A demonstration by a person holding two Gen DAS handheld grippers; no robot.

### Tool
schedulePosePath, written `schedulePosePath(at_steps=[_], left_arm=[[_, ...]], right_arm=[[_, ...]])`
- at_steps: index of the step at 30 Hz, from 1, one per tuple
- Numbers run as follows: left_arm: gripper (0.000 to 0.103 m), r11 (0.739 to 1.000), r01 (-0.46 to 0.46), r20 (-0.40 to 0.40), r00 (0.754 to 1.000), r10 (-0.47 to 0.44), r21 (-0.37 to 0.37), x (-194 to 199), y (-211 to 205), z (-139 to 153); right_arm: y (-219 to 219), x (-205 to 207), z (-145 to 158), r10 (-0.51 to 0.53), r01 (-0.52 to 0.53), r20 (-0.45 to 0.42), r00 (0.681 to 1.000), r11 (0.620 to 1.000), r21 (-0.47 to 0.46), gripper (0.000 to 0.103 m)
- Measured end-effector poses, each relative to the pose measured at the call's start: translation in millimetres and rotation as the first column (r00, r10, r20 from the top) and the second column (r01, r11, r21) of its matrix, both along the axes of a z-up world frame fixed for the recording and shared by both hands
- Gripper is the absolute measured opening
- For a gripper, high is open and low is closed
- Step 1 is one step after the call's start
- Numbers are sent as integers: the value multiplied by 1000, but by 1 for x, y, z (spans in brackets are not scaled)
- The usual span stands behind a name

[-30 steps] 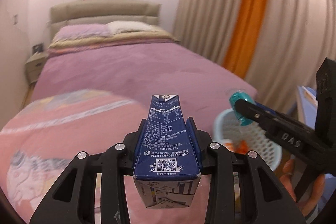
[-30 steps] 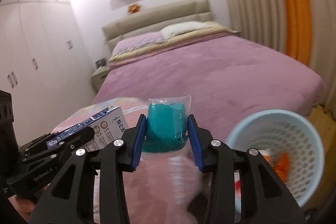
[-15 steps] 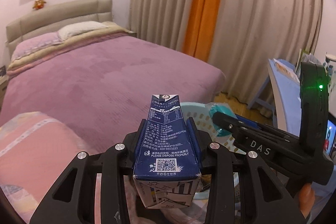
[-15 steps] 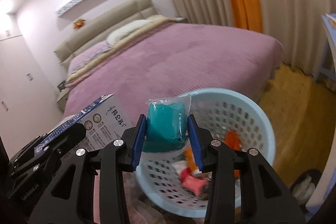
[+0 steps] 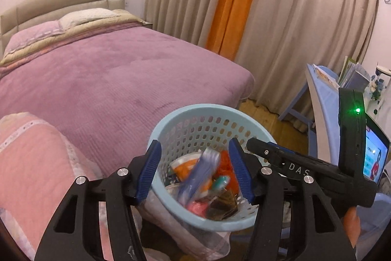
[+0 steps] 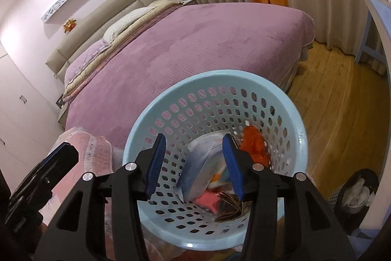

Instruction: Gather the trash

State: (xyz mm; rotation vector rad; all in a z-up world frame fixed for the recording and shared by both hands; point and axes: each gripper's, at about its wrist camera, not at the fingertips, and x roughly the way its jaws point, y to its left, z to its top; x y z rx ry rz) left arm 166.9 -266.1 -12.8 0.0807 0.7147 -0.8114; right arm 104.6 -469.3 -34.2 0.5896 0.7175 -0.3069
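A light blue perforated basket (image 5: 171, 121) (image 6: 281, 99) stands beside the bed, holding several pieces of trash. My left gripper (image 5: 195, 170) is open above it, and the dark blue carton (image 5: 195, 177) is blurred, dropping into the basket. My right gripper (image 6: 194, 163) is open over the basket too. The carton (image 6: 200, 168) shows between its fingers inside the basket, and the teal packet (image 5: 220, 182) lies among the trash. The right gripper also shows in the left wrist view (image 5: 288, 163).
A bed with a purple cover (image 5: 110, 80) fills the left. A pink quilt (image 5: 31, 163) lies near my left gripper. Curtains (image 5: 281, 28), a blue desk (image 5: 322, 99) and a screen (image 5: 374, 158) are on the right. Wooden floor (image 6: 342, 102) lies beyond the basket.
Both grippers moved right over the basket and opened. The carton left the left gripper and the teal packet left the right gripper; both are in the basket.
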Motion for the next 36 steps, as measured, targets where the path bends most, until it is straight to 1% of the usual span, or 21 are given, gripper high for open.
schedulePosePath(at_steps=[3,6,10,13,14,16,18,20,23,25,27,29,31,32,34,36], left_arm=[[61,1000,-15,8,1000,16,-20,-5,10,7],[67,998,-37,25,999,38,-52,-11,29,16],[80,991,-100,57,993,105,-86,-19,56,27],[82,983,-143,79,985,153,-115,-27,78,34],[83,981,-153,89,982,164,-119,-29,85,36],[85,974,-194,131,969,209,-118,-38,102,39],[86,966,-233,172,953,250,-112,-47,117,39],[86,954,-284,213,930,299,-97,-55,133,38],[87,940,-332,248,906,342,-83,-65,152,34],[88,921,-384,268,882,388,-70,-70,167,29],[89,903,-425,277,861,426,-68,-73,180,24],[89,894,-443,284,851,441,-63,-74,189,17],[89,893,-445,286,850,443,-61,-72,194,7],[89,891,-448,285,847,448,-69,-72,198,3],[89,881,-461,290,834,470,-103,-74,202,-6],[89,875,-469,298,824,481,-118,-79,205,-15]], right_arm=[[9,1,3,18,-18,10,1000,1000,-18,45],[22,-1,11,43,-42,25,999,998,-41,45],[43,-5,25,71,-67,49,996,995,-78,45],[61,-9,35,100,-91,66,993,989,-119,45],[74,-12,40,120,-108,72,990,983,-150,45],[91,-13,45,143,-127,76,987,974,-187,45],[107,-14,49,163,-142,83,983,966,-214,45],[121,-16,52,178,-152,91,980,959,-239,45],[146,-18,56,212,-177,101,972,944,-278,45],[162,-19,56,242,-200,112,964,935,-292,45],[175,-21,54,250,-203,122,960,929,-308,45],[186,-22,52,240,-189,123,963,926,-326,45],[197,-28,47,216,-159,127,968,921,-355,45],[201,-30,46,202,-142,129,971,919,-367,45],[210,-39,41,183,-113,145,972,911,-396,45],[215,-47,37,163,-79,155,974,894,-442,45]])
